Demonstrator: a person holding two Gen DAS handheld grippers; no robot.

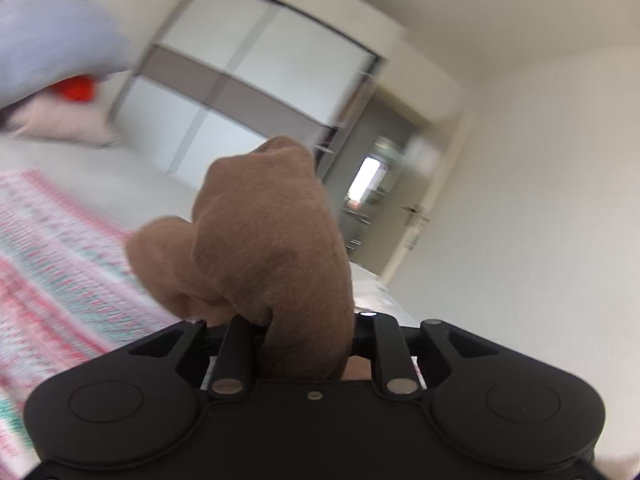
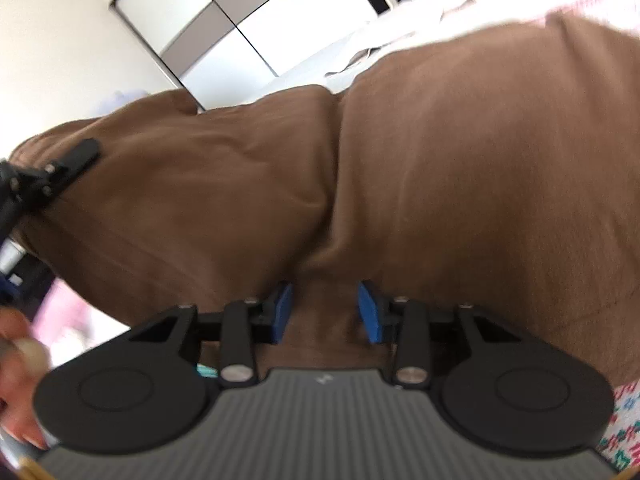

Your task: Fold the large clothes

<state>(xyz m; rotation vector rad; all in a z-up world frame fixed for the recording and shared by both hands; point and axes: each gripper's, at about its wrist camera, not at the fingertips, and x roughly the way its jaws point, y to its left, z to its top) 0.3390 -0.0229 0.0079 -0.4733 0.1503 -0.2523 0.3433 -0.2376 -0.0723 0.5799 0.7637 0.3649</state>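
- One brown garment (image 2: 400, 160), soft knit, spans the right wrist view from 9 to 3 o'clock, lifted over a patterned bedspread (image 2: 624, 432) showing at 4 o'clock.
- Right gripper (image 2: 326, 312): its two blue pads (image 2: 370, 314) sit either side of a fabric fold; whether they press it is unclear.
- Left gripper (image 1: 296, 336): clamped on a bunched brown corner at centre, fingertips buried in cloth.
- That second gripper also shows at 9 o'clock in the right view, pinching the garment's edge.
- One wardrobe (image 1: 256, 72) with sliding doors at 11 o'clock.

Pale walls (image 1: 520, 160), perhaps sliding wardrobe (image 1: 256, 80).
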